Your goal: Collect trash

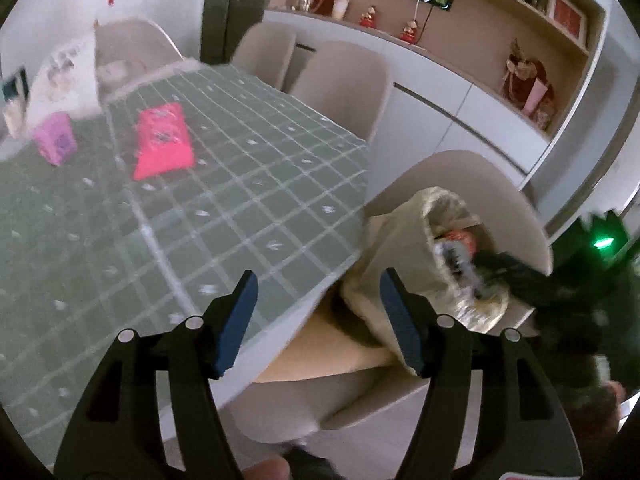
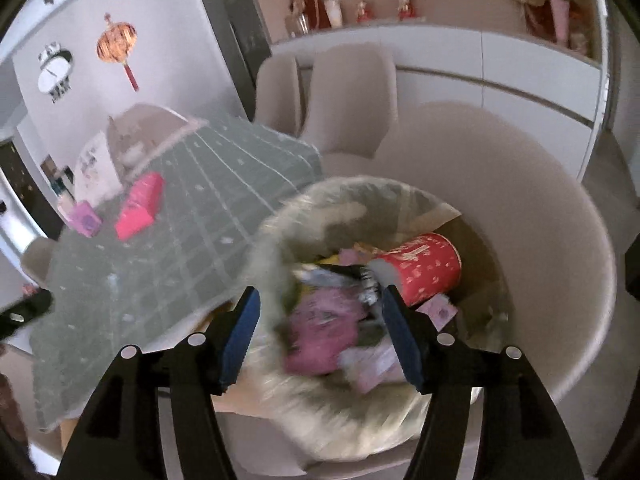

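A pale plastic trash bag (image 2: pixel 340 420) sits on a beige chair (image 2: pixel 560 280) beside the table. It holds a red paper cup (image 2: pixel 424 270), pink wrappers (image 2: pixel 320 332) and other scraps. My right gripper (image 2: pixel 320 332) is open just above the bag's mouth, empty. My left gripper (image 1: pixel 316 320) is open and empty over the table's corner, left of the bag (image 1: pixel 404 248). A bright pink packet (image 1: pixel 162 140) and a small purple box (image 1: pixel 56 142) lie on the green checked tablecloth (image 1: pixel 240 200). The right gripper's black body (image 1: pixel 568 280) shows at the bag.
More beige chairs (image 1: pixel 344 84) stand along the table's far side. A white sideboard (image 1: pixel 460 120) with ornaments lines the wall behind. White items (image 1: pixel 60 76) sit at the table's far left end.
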